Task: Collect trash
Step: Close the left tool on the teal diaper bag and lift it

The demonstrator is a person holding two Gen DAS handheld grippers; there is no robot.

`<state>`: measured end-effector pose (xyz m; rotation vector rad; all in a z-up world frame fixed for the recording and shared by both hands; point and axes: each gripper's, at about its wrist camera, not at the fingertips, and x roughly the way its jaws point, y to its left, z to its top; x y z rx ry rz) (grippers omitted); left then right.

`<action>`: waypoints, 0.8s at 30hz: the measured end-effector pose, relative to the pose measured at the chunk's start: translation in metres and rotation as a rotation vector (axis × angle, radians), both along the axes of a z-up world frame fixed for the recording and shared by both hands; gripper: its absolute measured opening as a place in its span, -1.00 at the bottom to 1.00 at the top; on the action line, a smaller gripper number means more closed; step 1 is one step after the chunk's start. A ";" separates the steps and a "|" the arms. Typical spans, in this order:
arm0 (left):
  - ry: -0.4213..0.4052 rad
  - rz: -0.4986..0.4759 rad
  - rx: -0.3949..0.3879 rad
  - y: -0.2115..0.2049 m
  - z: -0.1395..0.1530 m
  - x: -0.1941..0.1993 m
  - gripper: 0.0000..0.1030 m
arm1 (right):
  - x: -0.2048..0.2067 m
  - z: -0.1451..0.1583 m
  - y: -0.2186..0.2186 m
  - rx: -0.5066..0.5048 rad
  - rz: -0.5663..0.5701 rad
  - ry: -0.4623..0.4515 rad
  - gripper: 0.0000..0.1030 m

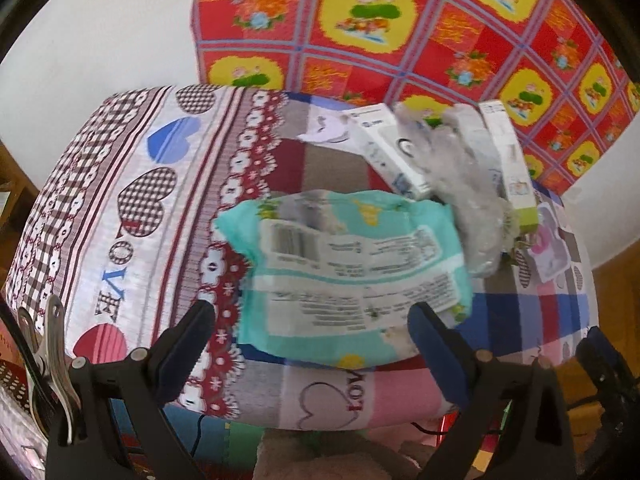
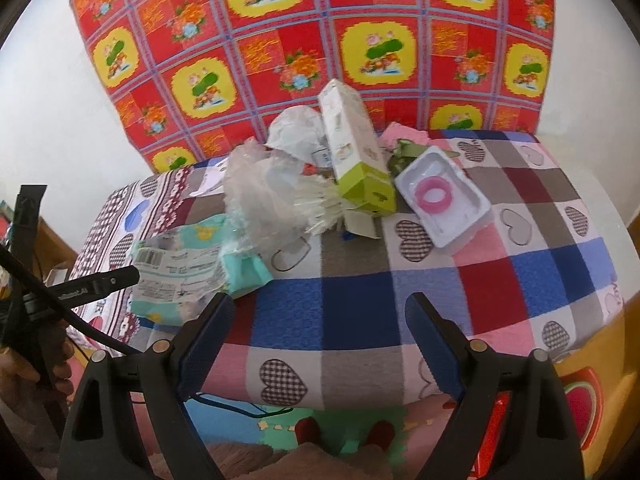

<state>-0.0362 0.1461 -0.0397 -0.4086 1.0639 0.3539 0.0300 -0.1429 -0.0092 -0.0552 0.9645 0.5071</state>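
Note:
A crumpled teal wrapper (image 1: 344, 268) with a barcode lies on the heart-patterned cloth. My left gripper (image 1: 314, 324) is open, its fingers flanking the wrapper's near end. From the right wrist view, the wrapper (image 2: 180, 276) sits at the left with a left finger (image 2: 104, 282) touching it. Behind it lie a crumpled clear plastic bag (image 2: 260, 196), a green and white carton (image 2: 356, 152), crumpled white paper (image 2: 296, 132) and a white plastic tray (image 2: 472, 200) holding a pink ring. My right gripper (image 2: 320, 316) is open above bare blue cloth, holding nothing.
The trash rests on a small table under a patchwork cloth (image 2: 520, 272). A red and yellow patterned cloth (image 2: 280, 40) hangs behind against a white wall. A second white box (image 1: 392, 152) leans by the bag. A colourful mat lies on the floor below.

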 end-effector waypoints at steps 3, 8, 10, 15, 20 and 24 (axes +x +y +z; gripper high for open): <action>0.014 0.002 -0.001 0.010 -0.006 -0.001 0.93 | 0.001 -0.003 0.013 -0.003 0.033 0.013 0.74; 0.027 -0.004 -0.013 0.024 -0.016 -0.001 0.93 | 0.005 -0.015 0.040 -0.015 0.088 0.031 0.74; 0.034 -0.009 -0.014 0.028 -0.020 0.001 0.93 | 0.008 -0.021 0.049 -0.017 0.098 0.048 0.74; 0.050 -0.047 -0.027 0.033 -0.031 0.008 0.93 | 0.015 -0.033 0.069 -0.003 0.119 0.086 0.74; 0.058 -0.074 -0.066 0.040 -0.041 0.015 0.90 | 0.027 -0.046 0.089 -0.002 0.140 0.102 0.74; 0.066 -0.091 -0.075 0.044 -0.046 0.020 0.89 | 0.037 -0.057 0.103 -0.018 0.149 0.109 0.74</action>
